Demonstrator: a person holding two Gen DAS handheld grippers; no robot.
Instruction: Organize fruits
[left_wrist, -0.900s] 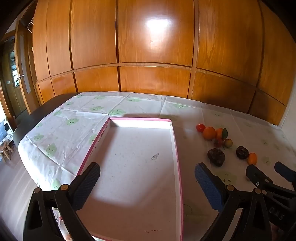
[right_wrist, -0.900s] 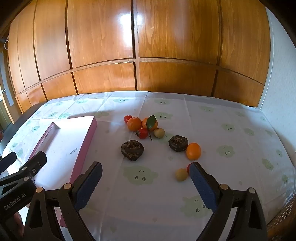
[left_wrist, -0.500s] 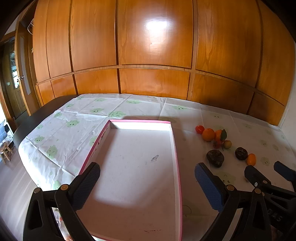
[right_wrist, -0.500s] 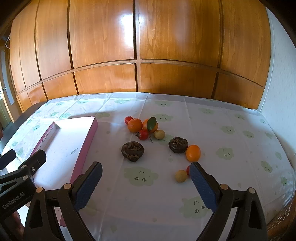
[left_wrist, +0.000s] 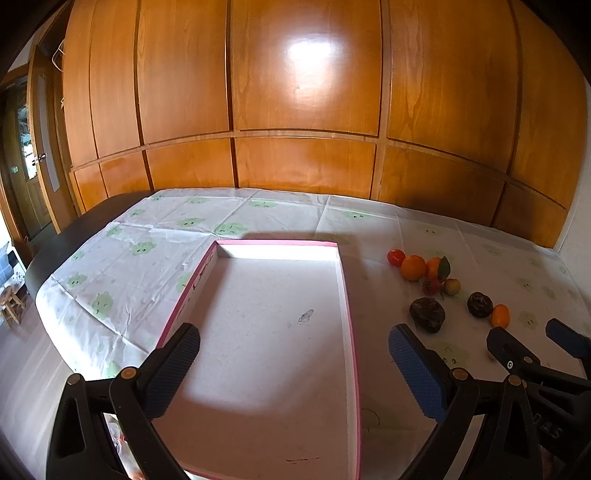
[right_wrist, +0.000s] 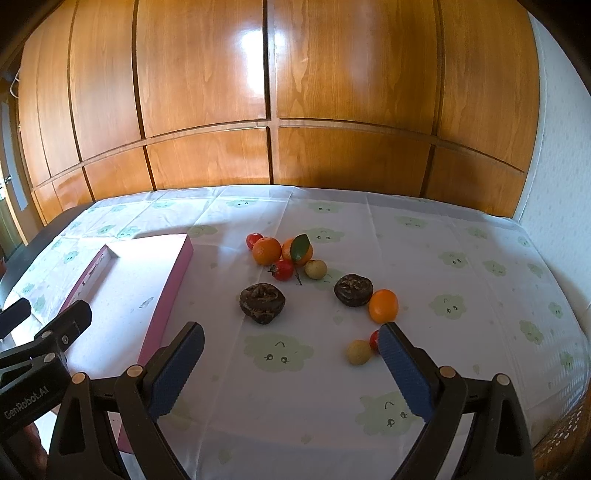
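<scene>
A shallow pink-rimmed white box lies on the tablecloth, and my left gripper hangs open above its near half with nothing between the fingers. Right of the box sit the fruits: an orange, a leafed orange, red fruits, a pale round fruit, two dark wrinkled fruits, another orange and a yellowish one. My right gripper is open over the cloth just in front of them, touching none. The box lies to its left.
A white tablecloth with green cloud faces covers the table. Wood panelling rises behind its far edge and a pale wall closes the right side. The table's dark left end drops to the floor, where a small stool stands.
Both grippers have drawn back and up a little, so the box and fruits sit slightly lower and smaller in view. Nothing was touched or moved.
</scene>
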